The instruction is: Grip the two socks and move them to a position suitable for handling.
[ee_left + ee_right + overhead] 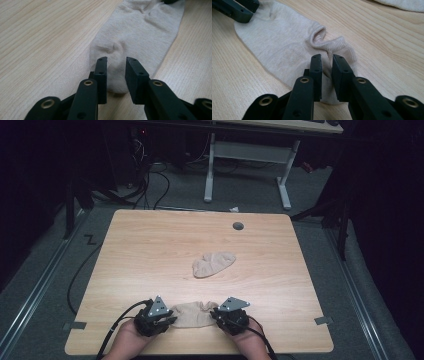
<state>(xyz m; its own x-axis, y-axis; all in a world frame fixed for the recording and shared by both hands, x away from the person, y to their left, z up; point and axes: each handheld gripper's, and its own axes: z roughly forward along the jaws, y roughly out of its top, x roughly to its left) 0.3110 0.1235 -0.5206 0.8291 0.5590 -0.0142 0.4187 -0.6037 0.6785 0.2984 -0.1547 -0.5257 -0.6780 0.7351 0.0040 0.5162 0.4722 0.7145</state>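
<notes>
A beige ankle sock [192, 314] lies flat near the table's front edge, stretched between my two grippers. My left gripper [171, 320] sits at its left end, the toe; in the left gripper view its jaws [116, 60] stand a little apart over the toe of the sock [140, 32], not pinching it. My right gripper [214, 315] is at the cuff end; in the right gripper view its jaws [327, 57] are narrowly apart over the sock [287, 47] just below the cuff opening. A second beige sock [212, 264] lies crumpled mid-table.
The wooden table [150, 245] has a round cable hole [238, 226] near its far edge and tape marks at the front corners. Beyond it are grey carpet, cables and a white desk frame [247, 155]. The person's hands enter from the bottom edge.
</notes>
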